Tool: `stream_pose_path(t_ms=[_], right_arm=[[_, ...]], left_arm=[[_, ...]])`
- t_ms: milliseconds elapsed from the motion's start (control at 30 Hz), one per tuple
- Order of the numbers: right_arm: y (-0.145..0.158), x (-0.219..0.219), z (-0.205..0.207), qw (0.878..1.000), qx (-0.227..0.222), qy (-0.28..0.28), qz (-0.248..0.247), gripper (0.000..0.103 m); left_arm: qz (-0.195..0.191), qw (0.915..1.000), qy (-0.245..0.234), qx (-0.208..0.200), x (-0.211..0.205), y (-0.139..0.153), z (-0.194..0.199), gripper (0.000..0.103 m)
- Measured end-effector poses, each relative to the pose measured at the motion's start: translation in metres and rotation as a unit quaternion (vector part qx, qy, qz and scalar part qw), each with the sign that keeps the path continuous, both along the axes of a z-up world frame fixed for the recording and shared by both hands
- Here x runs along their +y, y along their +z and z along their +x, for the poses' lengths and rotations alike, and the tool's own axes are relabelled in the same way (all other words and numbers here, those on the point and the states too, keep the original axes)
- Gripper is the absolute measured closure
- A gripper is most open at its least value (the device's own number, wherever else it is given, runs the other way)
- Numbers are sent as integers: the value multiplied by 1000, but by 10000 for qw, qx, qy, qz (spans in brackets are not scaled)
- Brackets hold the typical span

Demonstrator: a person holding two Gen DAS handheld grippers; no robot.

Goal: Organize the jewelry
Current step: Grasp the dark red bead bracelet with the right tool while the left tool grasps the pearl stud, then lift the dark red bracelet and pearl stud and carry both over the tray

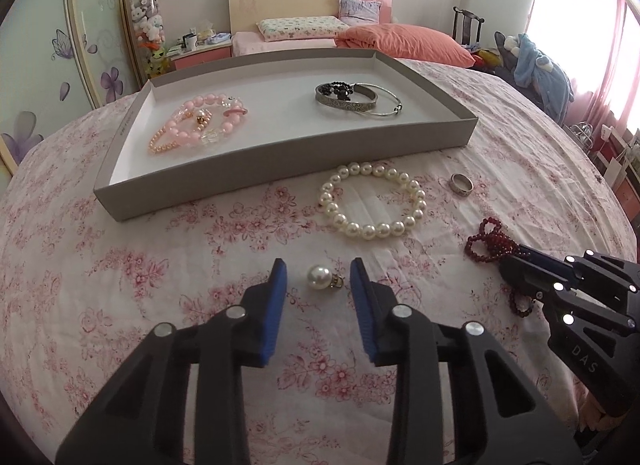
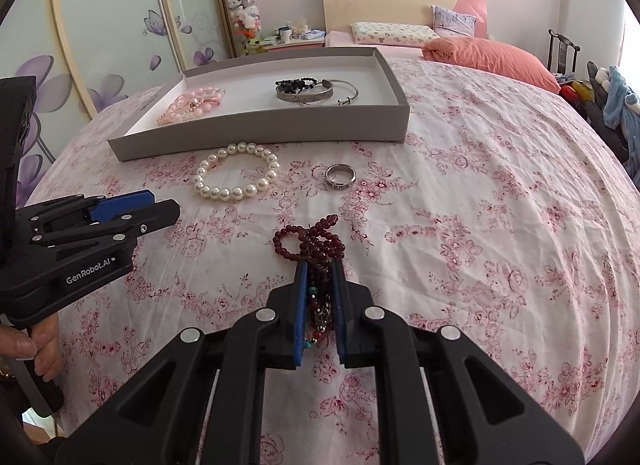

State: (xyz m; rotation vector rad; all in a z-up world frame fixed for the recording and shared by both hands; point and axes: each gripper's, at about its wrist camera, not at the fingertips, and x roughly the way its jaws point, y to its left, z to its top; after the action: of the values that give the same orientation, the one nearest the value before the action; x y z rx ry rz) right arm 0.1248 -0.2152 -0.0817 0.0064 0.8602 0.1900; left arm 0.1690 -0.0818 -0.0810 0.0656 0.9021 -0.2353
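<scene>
A pearl pendant [image 1: 320, 278] is seen lying on the floral bedspread [image 1: 160, 265] between the blue pads of the left gripper [image 1: 318, 277], whose jaws stand apart with a gap on either side of it. The right gripper [image 2: 319, 277] is clamped on a dark red bead strand [image 2: 310, 239], whose loops spill out past its tips onto the cloth. Farther out, a white pearl bracelet [image 1: 372, 201] and, to its right, a silver ring [image 1: 462, 184] are laid on the bedspread. Beyond them a grey tray [image 1: 280, 153] is set, with pink bead bracelets [image 1: 196, 125] at its left and silver bangles [image 1: 356, 101] with a black bead piece at its right.
</scene>
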Motion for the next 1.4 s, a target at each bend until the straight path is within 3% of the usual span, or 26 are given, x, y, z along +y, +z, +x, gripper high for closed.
stream_pose_path(t_ms=[200, 733, 1167, 1400], right_arm=[[0, 0, 0, 10000, 6, 3, -4, 90], [3, 26, 27, 9994, 99, 321, -95, 90], [0, 26, 27, 9995, 54, 320, -26, 91], [12, 27, 20, 9988, -300, 376, 22, 93]], left_arm=[[26, 9999, 108, -24, 2, 0, 1, 86], [-44, 9922, 1243, -5, 78, 2, 6, 86], [-62, 9919, 1265, -26, 80, 2, 3, 86], [-146, 9919, 1255, -112, 82, 7, -1, 87]])
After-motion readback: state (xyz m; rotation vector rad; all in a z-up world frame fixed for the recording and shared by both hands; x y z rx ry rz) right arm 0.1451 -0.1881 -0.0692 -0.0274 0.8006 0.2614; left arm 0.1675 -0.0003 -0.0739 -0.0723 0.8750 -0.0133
